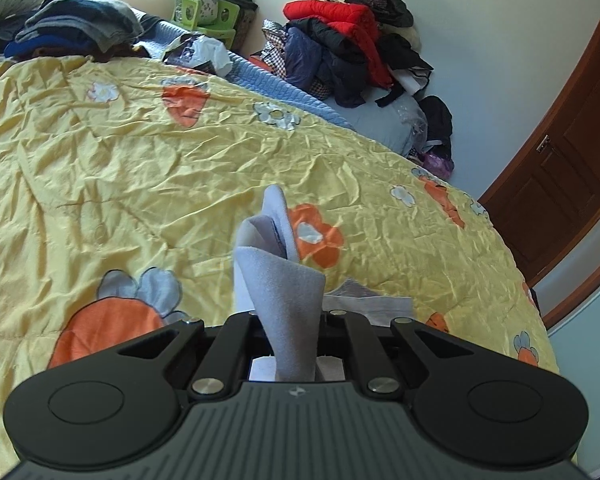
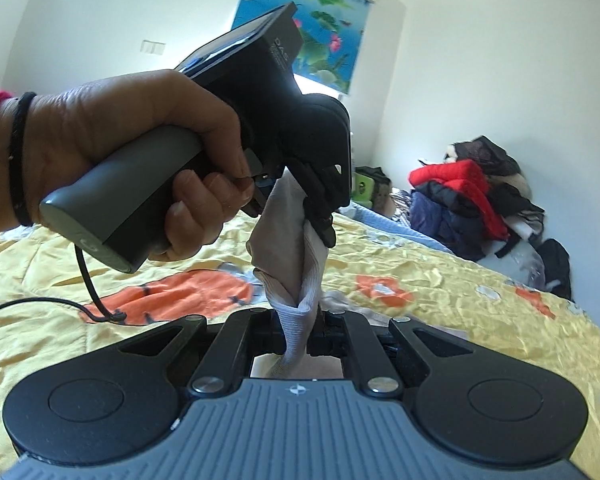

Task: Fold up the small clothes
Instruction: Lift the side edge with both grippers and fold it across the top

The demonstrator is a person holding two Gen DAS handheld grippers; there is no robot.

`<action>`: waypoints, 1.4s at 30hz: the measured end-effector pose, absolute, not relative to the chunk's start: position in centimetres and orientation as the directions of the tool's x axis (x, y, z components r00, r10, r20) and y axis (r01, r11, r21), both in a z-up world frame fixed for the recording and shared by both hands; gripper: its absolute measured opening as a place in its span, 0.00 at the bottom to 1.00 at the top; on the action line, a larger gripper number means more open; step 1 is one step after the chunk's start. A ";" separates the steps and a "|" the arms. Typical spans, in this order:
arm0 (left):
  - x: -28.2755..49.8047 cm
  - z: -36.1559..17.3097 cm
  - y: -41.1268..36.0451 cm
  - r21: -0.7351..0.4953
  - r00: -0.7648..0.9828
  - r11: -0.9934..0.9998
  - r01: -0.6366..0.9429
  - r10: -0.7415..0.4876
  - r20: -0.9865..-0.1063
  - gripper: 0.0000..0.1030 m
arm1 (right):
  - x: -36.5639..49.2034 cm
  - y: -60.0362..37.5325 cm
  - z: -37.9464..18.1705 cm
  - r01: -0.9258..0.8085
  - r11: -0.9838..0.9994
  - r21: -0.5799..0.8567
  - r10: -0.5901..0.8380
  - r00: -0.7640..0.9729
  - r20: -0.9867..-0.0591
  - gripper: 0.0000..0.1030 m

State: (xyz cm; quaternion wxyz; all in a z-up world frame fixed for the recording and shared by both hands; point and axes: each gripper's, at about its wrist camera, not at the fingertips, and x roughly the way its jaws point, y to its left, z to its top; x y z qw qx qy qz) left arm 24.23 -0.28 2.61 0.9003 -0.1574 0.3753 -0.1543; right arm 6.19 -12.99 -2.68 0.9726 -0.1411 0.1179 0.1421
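A small pale grey sock (image 1: 284, 280) is held in the air above the yellow bedspread (image 1: 140, 160). My left gripper (image 1: 290, 344) is shut on one end of it, and the cloth curls up and away from the jaws. In the right wrist view the same sock (image 2: 288, 248) hangs stretched between the two tools: my right gripper (image 2: 300, 344) is shut on its ribbed lower end, and the left gripper (image 2: 312, 216), held in a hand, pinches its upper end. Another grey cloth (image 1: 368, 304) lies on the bed just beyond the left gripper.
A heap of red, navy and black clothes (image 1: 352, 36) sits at the far edge of the bed, also in the right wrist view (image 2: 472, 196). A stack of folded dark clothes (image 1: 72, 28) lies at the back left. A brown door (image 1: 568, 152) stands to the right.
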 end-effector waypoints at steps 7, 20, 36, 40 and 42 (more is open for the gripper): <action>24.5 3.1 -4.1 -0.370 0.663 0.908 0.197 -0.401 -0.632 0.08 | 6.2 -15.5 -2.7 -0.259 0.946 -0.197 0.204 0.943 -0.263 0.10; 25.3 1.9 -10.1 -0.324 0.619 0.912 0.254 -0.410 -0.670 0.08 | 6.8 -20.5 -3.3 -0.168 0.984 -0.059 0.145 0.949 -0.280 0.10; 26.1 -0.7 -16.8 -0.281 0.564 0.912 0.299 -0.406 -0.719 0.08 | 7.7 -26.8 -5.4 -0.071 0.983 0.168 0.124 0.936 -0.328 0.10; 26.1 -1.1 -18.2 -0.262 0.553 0.911 0.318 -0.403 -0.729 0.08 | 8.0 -28.0 -6.1 -0.057 0.977 0.205 0.125 0.932 -0.339 0.10; 26.1 -1.4 -18.7 -0.255 0.547 0.913 0.319 -0.397 -0.737 0.08 | 8.0 -28.5 -6.4 -0.052 0.970 0.236 0.134 0.929 -0.344 0.10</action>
